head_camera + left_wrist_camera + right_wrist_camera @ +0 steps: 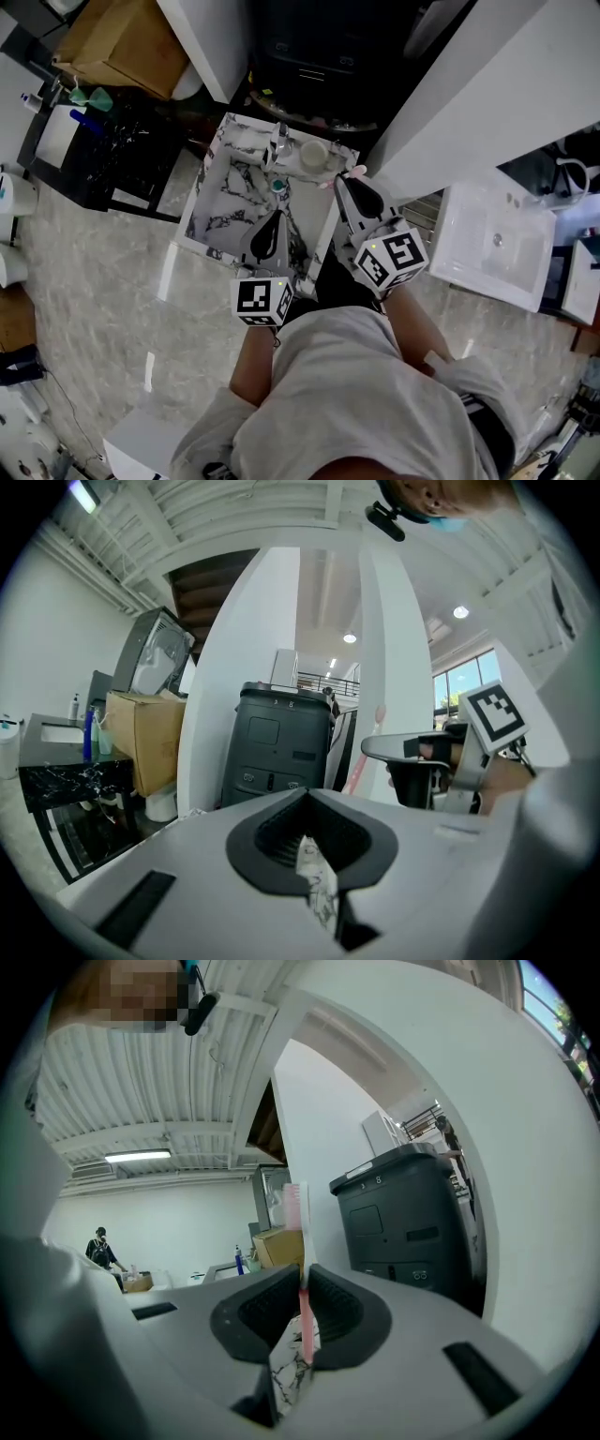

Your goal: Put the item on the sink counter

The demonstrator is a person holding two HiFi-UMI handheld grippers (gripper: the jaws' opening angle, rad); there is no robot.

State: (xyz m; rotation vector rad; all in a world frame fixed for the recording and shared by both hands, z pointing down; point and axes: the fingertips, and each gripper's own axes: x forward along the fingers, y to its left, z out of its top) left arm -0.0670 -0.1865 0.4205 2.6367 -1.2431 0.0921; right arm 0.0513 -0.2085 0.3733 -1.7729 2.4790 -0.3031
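Clamping a pink toothbrush (295, 1213) between closed jaws, bristled head sticking out past the tips, the right hand-held gripper (304, 1283) hangs over the marbled sink tabletop (217, 202). Just left of it, the left hand-held gripper (309, 817) is closed on nothing. Beyond both stand a faucet (278, 142) and a cup (312, 153).

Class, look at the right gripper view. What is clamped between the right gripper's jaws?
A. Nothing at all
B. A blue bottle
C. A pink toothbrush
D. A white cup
C: in the right gripper view, the right gripper has its jaws closed on the handle of the pink toothbrush, whose bristled head stands above them.
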